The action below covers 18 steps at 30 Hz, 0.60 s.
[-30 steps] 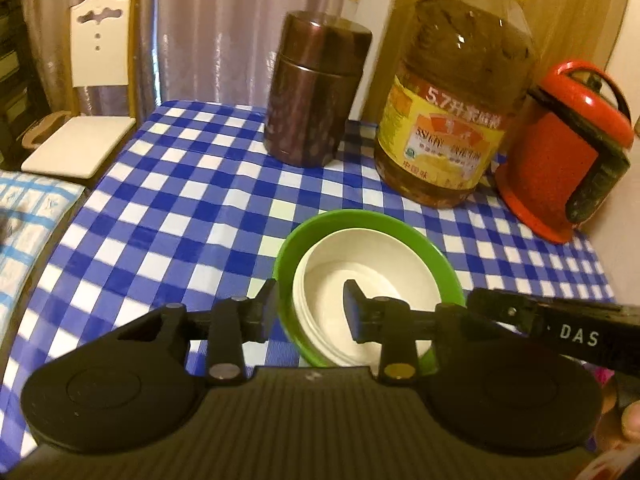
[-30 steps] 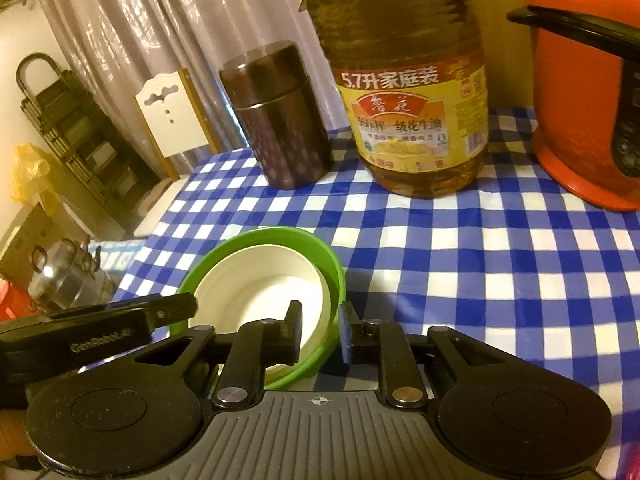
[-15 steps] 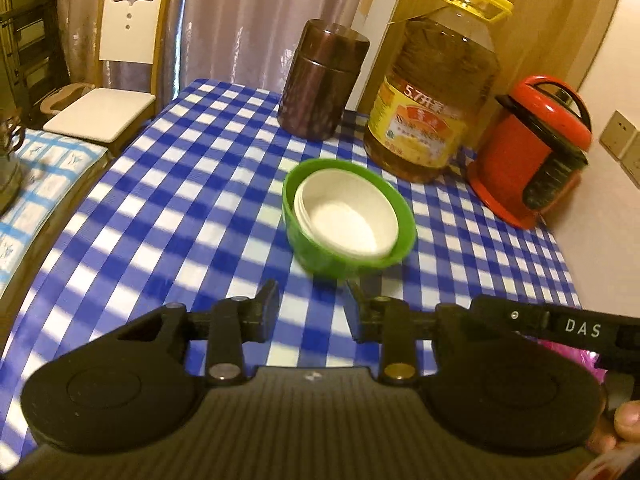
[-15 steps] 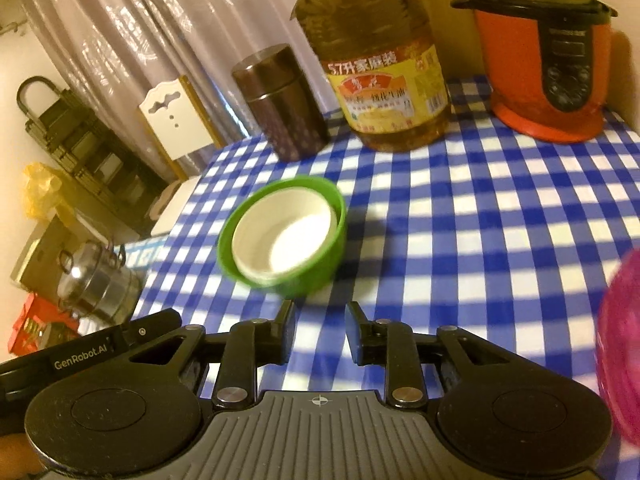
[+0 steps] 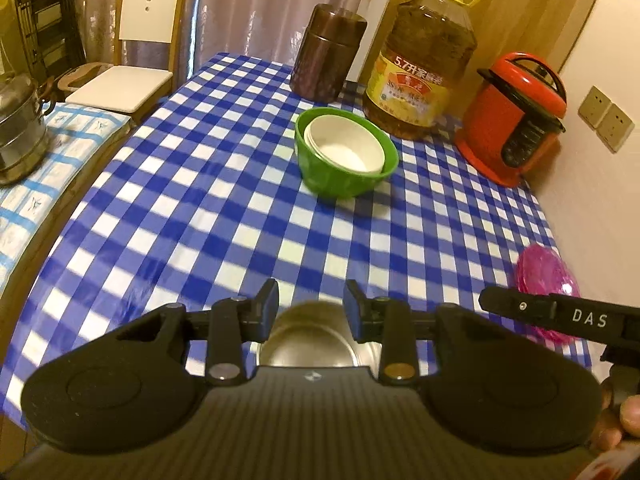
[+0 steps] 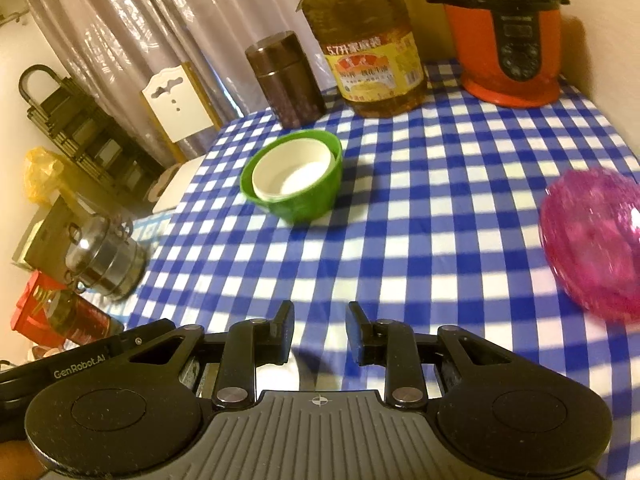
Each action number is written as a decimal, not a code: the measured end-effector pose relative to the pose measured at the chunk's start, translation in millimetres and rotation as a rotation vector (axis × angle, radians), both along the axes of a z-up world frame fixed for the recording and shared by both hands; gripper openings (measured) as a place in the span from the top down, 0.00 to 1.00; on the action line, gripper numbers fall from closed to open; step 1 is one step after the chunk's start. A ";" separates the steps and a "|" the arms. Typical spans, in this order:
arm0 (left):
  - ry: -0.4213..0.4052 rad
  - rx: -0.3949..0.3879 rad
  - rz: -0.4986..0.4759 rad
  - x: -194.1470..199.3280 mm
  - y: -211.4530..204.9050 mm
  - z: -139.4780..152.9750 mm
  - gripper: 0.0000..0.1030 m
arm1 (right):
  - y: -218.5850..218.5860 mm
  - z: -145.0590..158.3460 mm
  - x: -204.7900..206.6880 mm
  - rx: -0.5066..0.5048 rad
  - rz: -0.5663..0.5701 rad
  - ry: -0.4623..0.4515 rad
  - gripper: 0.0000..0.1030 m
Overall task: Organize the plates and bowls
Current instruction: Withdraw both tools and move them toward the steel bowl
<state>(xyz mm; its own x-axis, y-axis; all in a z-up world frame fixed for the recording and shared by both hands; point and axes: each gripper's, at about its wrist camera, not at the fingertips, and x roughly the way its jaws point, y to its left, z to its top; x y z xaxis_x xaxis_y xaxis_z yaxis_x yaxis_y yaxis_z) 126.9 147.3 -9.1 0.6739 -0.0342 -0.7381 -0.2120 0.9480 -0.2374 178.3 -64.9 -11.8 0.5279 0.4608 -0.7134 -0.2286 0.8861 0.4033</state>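
Note:
A green bowl (image 5: 346, 170) stands on the blue-and-white checked table (image 5: 224, 216) with a white bowl (image 5: 344, 148) nested inside it; both show in the right wrist view too, green (image 6: 308, 200) and white (image 6: 292, 174). A steel bowl (image 5: 308, 344) lies right under my left gripper (image 5: 311, 302), which is open and empty above it. A pink translucent bowl (image 6: 592, 236) sits at the right table edge, also in the left wrist view (image 5: 546, 284). My right gripper (image 6: 320, 328) is open and empty, low over the near table.
At the back of the table stand a brown canister (image 5: 326, 54), a big oil bottle (image 5: 424, 68) and a red cooker (image 5: 514, 116). A white chair (image 5: 132, 60) and a steel pot (image 5: 18, 132) are off the left side. A wall is at the right.
Both grippers have pulled back and up from the nested green and white bowls, which now stand far off. The steel bowl and the pink bowl have come into view.

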 end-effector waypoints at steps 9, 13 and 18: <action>0.021 0.014 -0.007 -34.2 -12.1 3.1 0.68 | -4.9 -2.0 -46.0 0.011 0.006 0.024 0.72; 0.036 0.011 -0.007 -44.3 -15.0 -1.7 0.68 | -6.0 -5.1 -56.9 0.011 0.010 0.038 0.72; 0.056 0.008 -0.018 -51.1 -17.5 -8.5 0.68 | -9.5 -10.0 -63.2 0.006 0.006 0.056 0.72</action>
